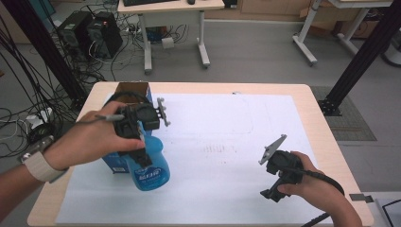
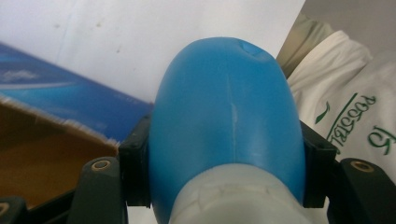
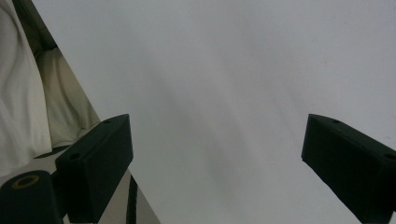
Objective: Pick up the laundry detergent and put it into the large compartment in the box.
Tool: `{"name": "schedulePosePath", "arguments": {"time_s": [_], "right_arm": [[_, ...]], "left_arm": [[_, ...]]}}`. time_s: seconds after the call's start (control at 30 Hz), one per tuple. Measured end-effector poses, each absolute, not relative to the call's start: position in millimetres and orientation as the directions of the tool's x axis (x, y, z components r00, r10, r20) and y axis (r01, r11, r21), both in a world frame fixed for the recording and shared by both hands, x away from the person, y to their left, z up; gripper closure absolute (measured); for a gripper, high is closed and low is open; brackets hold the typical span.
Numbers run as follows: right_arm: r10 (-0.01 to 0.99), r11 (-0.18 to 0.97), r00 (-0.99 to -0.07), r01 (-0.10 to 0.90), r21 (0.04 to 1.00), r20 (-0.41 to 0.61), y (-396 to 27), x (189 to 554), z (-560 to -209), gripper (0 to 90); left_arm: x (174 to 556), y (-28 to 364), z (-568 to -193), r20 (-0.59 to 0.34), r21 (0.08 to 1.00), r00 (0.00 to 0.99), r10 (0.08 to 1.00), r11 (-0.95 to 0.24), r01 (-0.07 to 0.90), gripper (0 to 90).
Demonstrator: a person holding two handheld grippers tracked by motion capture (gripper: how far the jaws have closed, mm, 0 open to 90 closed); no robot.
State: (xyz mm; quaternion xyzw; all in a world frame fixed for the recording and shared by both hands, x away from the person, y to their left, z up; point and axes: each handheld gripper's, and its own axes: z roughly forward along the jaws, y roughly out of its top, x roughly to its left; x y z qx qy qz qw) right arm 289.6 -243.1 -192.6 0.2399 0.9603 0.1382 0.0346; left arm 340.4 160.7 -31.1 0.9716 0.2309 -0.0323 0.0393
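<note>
A blue plastic bottle (image 1: pixel 152 171) with a whitish neck is held over the white sheet, just in front of an open blue cardboard box (image 1: pixel 133 90). My left gripper (image 1: pixel 141 150) is shut on the bottle. In the left gripper view the bottle (image 2: pixel 224 112) sits between both black jaws of the left gripper (image 2: pixel 226 173), its base pointing away from the camera, with the box (image 2: pixel 51 100) to the left. My right gripper (image 1: pixel 271 193) hovers low at the sheet's front right. In the right gripper view the right gripper (image 3: pixel 219 158) is open, holding nothing.
A white paper sheet (image 1: pixel 227 123) covers most of the wooden table (image 1: pixel 321 118). The box stands at the back left corner. Beyond the table are a desk (image 1: pixel 170 7), computer towers (image 1: pixel 90 30) and cables on the floor. A person's white shirt (image 2: pixel 345 93) shows past the table edge.
</note>
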Motion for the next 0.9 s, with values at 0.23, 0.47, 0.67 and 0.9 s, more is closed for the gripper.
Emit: {"name": "schedulePosePath", "arguments": {"time_s": [0.23, 0.47, 0.67, 0.9], "right_arm": [[0.439, 0.865, -0.898, 0.426, 0.265, 0.009, -239, 297, -184, 8.9], [0.422, 0.878, -0.907, 0.409, 0.249, 0.005, -234, 302, -179, 8.9], [0.41, 0.885, -0.912, 0.398, 0.243, 0.0, -230, 305, -177, 8.9], [0.402, 0.888, -0.916, 0.388, 0.247, -0.005, -228, 308, -176, 8.9]], "left_arm": [[351, 178, 19, -0.064, 0.075, 0.821, 0.567, -0.818, 0.57, 37.8], [359, 205, 50, -0.046, 0.097, 0.746, 0.664, -0.741, 0.665, 37.9], [369, 232, 66, -0.061, 0.108, 0.684, 0.727, -0.676, 0.729, 38.0], [381, 255, 71, -0.078, 0.119, 0.569, 0.819, -0.559, 0.821, 38.0]]}}
